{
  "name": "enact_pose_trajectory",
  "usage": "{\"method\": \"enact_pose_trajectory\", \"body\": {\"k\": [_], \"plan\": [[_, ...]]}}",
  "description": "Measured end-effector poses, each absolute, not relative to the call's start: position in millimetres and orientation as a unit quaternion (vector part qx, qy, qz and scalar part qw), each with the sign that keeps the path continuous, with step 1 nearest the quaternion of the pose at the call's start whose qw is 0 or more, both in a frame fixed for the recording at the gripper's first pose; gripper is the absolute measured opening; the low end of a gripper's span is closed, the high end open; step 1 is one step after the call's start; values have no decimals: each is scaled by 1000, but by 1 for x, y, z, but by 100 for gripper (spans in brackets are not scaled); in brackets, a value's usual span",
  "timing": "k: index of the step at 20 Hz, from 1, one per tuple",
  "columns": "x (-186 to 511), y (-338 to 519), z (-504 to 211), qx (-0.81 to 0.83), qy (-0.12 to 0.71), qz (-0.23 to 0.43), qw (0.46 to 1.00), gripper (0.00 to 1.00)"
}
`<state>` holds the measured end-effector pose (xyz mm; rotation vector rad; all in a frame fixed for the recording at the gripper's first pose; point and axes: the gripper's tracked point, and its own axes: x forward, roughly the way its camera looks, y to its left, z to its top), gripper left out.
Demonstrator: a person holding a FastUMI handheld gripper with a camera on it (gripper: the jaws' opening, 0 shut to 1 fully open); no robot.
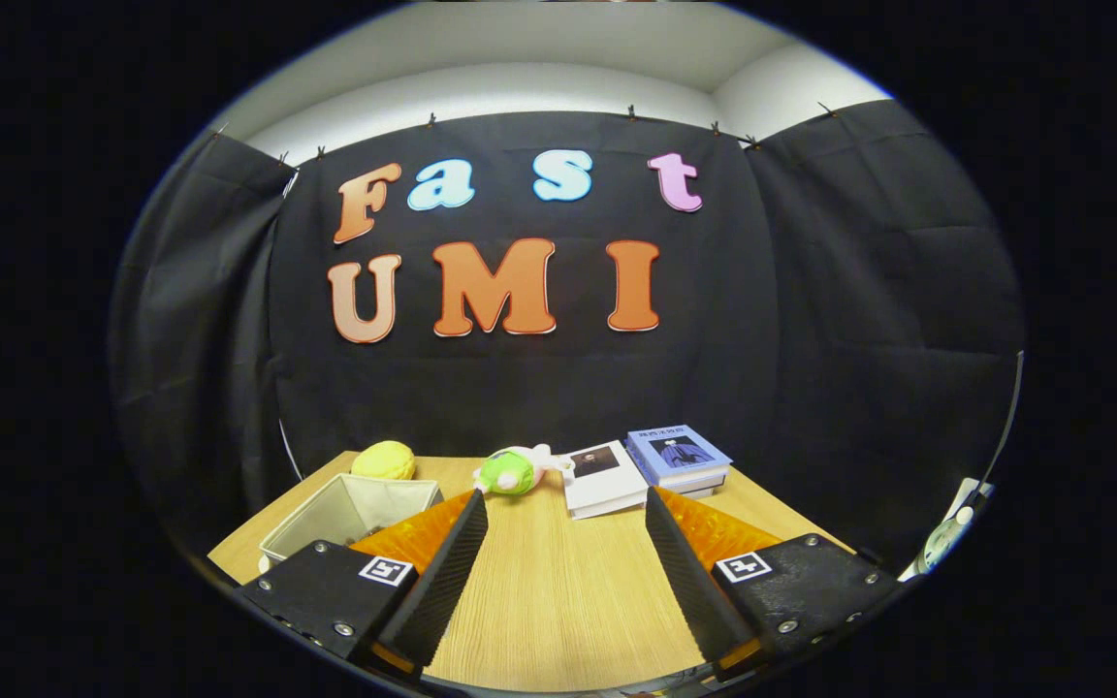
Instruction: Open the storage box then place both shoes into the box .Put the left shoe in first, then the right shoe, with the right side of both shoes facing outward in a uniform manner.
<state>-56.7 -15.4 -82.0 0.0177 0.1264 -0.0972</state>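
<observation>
Gripper [566, 567]: fingers spread wide apart, holding nothing, raised over the wooden table [558, 620].
Open bin [350, 514]: pale, lidless, left of the fingers; contents unclear.
Storage box, shoes: cannot tell where they are.
Beyond fingers: yellow plush [384, 460], green plush [508, 472], books [680, 458].
Advice: likely locate the box and shoes before any approach; keep fingers apart.

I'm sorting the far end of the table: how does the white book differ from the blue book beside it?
The white book lies single and flat on the table; the blue book sits atop a stack, so higher. Their covers differ: white against blue. Both carry a portrait picture and lie beyond the open gripper, which holds nothing.
</observation>
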Motion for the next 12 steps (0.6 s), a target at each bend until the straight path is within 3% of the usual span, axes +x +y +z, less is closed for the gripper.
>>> {"method": "enact_pose_trajectory", "body": {"k": [12], "plan": [[-69, -21, -78, 32, 33, -47, 998, 97]]}}
